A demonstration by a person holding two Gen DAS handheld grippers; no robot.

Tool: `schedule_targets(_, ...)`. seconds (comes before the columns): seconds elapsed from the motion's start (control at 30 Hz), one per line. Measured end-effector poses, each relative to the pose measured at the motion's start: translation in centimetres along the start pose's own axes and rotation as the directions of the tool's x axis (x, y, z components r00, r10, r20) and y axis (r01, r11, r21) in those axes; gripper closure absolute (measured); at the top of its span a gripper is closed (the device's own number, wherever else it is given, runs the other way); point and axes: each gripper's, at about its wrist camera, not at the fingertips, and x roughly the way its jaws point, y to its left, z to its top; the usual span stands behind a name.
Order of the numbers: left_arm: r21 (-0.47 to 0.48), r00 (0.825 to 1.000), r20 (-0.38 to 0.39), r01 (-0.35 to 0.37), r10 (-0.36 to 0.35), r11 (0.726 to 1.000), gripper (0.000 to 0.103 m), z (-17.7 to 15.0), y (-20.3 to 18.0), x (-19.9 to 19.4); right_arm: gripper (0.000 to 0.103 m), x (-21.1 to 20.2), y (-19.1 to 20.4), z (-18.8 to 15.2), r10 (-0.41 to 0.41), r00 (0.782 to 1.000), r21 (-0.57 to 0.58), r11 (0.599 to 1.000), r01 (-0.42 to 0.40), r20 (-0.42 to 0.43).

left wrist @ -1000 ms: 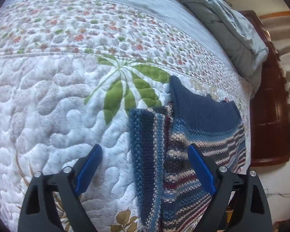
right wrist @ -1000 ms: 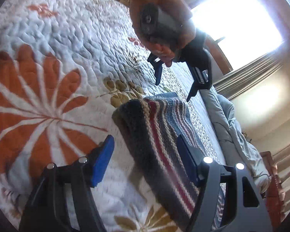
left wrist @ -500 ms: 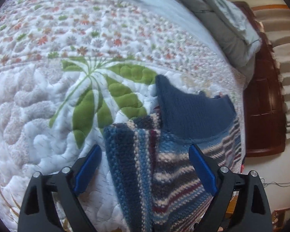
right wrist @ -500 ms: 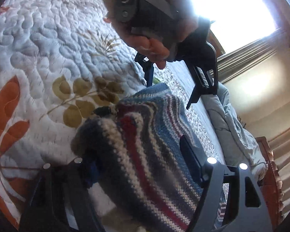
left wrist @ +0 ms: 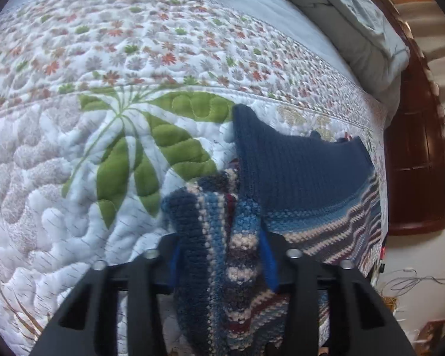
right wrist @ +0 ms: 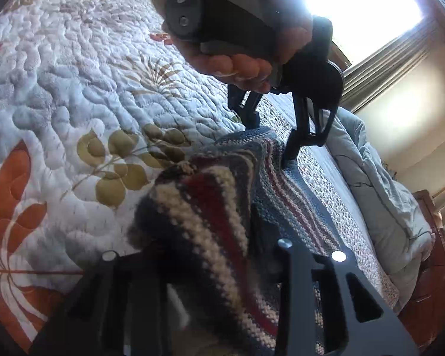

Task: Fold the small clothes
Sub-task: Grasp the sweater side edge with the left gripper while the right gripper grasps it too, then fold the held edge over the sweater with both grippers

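Note:
A small striped knit sweater (left wrist: pixel 326 195) in blue, cream and dark red, with a plain navy part (left wrist: pixel 296 163), lies on the quilted bed. My left gripper (left wrist: pixel 222 264) is shut on a bunched fold of its edge, blue pads pressed into the knit. In the right wrist view my right gripper (right wrist: pixel 210 255) is shut on another bunched part of the sweater (right wrist: pixel 210 207), its pads hidden by the knit. The left gripper (right wrist: pixel 270 136), held by a hand, also shows there at the sweater's far end.
A white quilt (left wrist: pixel 74 178) with a green leaf and floral border covers the bed; orange and olive leaf prints (right wrist: pixel 12 195) show in the right wrist view. A crumpled grey blanket (left wrist: pixel 356 29) lies at the far side by a dark wooden headboard (left wrist: pixel 415 148). A bright window (right wrist: pixel 356 6) is behind.
Both grippers were open around the sweater's edge and have closed on it. The knit has bunched up between each pair of fingers.

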Motion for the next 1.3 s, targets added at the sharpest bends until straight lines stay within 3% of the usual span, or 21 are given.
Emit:
schedule_targets(0.3, 0.021, 0.996, 0.045, -0.078, 0.077, 0.997, 0.075, 0.6, -4.2, -2.5, 0.085, -2.5, -4.4, 0.7, 0.025, 0.998, 0.092, 0.995, -0.03, 0.064)
schedule_targets(0.53, 0.061, 0.986, 0.07, -0.154, 0.15, 0.986, 0.075, 1.2, -10.4, -5.3, 0.088, -6.6, -9.0, 0.1, 0.023, 0.991, 0.212, 0.976, -0.051, 0.132)
schedule_targets(0.8, 0.097, 0.969, 0.091, -0.237, 0.229, 0.967, 0.076, 2.0, -18.5, -5.8, 0.092, -10.3, -14.9, -3.5, -0.021, 0.983, 0.343, 0.938, -0.044, 0.184)
schedule_targets(0.93, 0.136, 0.961, 0.092, -0.273, 0.262, 0.952, 0.076, 2.3, -23.2, -5.0, 0.092, -11.5, -18.7, -6.6, -0.008, 0.977, 0.442, 0.893, -0.088, 0.212)
schedule_targets(1.3, 0.243, 0.934, 0.074, -0.357, 0.349, 0.902, 0.076, 3.6, -33.5, 1.4, 0.092, -11.7, -24.8, -14.2, -0.033, 0.977, 0.595, 0.798, -0.1, 0.209)
